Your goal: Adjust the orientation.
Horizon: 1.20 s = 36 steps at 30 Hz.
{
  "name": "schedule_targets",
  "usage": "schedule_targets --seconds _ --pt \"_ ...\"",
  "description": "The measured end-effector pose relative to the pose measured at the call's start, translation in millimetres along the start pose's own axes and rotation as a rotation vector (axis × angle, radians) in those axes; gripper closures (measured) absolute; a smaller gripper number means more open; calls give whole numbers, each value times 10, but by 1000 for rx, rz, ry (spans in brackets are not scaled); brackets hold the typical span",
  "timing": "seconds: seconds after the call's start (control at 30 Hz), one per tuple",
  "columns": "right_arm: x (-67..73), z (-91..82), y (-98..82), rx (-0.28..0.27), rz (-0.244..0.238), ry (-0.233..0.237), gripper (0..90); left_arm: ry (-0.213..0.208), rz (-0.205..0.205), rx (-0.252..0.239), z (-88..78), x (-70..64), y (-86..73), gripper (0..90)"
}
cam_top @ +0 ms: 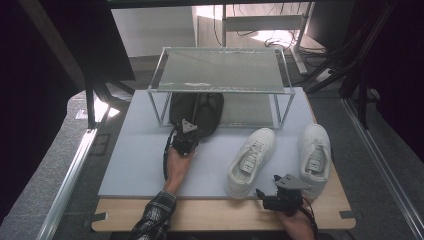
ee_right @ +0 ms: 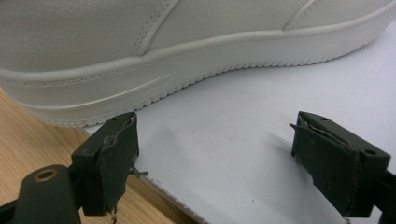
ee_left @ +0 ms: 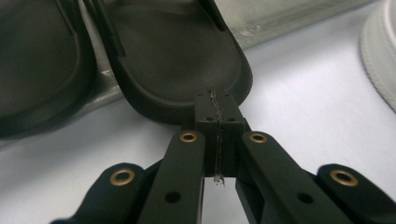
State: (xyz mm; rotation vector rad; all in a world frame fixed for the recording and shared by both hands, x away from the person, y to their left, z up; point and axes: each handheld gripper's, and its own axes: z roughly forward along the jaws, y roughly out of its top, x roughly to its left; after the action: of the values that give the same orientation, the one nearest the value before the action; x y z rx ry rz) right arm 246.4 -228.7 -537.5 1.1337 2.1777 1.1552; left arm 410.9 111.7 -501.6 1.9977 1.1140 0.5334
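Observation:
A pair of black sandals (cam_top: 197, 112) lies on the grey mat (cam_top: 135, 160), part-way under a low wire-frame shelf (cam_top: 220, 70). My left gripper (cam_top: 187, 131) is shut, its tips at the heel rim of the nearer sandal (ee_left: 177, 60), with nothing seen between the pads. The second sandal (ee_left: 37, 70) lies beside it. Two white sneakers, one (cam_top: 251, 160) mid-mat and one (cam_top: 315, 155) to its right, stand in front of the shelf. My right gripper (cam_top: 267, 196) is open at the mat's front edge, its fingers (ee_right: 112, 158) just short of a sneaker's sole (ee_right: 187, 42).
The mat rests on a wooden table (cam_top: 220, 215) whose bare front strip shows by the right gripper (ee_right: 215, 135). The shelf's legs (cam_top: 277, 107) stand near the sandals and sneakers. A sneaker toe (ee_left: 380, 51) lies right of the left gripper (ee_left: 219, 109). Dark floor and cables surround the table.

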Motion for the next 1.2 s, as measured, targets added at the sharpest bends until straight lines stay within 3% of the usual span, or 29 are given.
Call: schedule_targets --seconds 0.73,1.2 --pt "-2 2 -1 -3 -1 0 151 55 -29 25 273 132 185 894" --pt "-2 1 -1 -3 1 2 150 63 -40 33 304 170 206 891"
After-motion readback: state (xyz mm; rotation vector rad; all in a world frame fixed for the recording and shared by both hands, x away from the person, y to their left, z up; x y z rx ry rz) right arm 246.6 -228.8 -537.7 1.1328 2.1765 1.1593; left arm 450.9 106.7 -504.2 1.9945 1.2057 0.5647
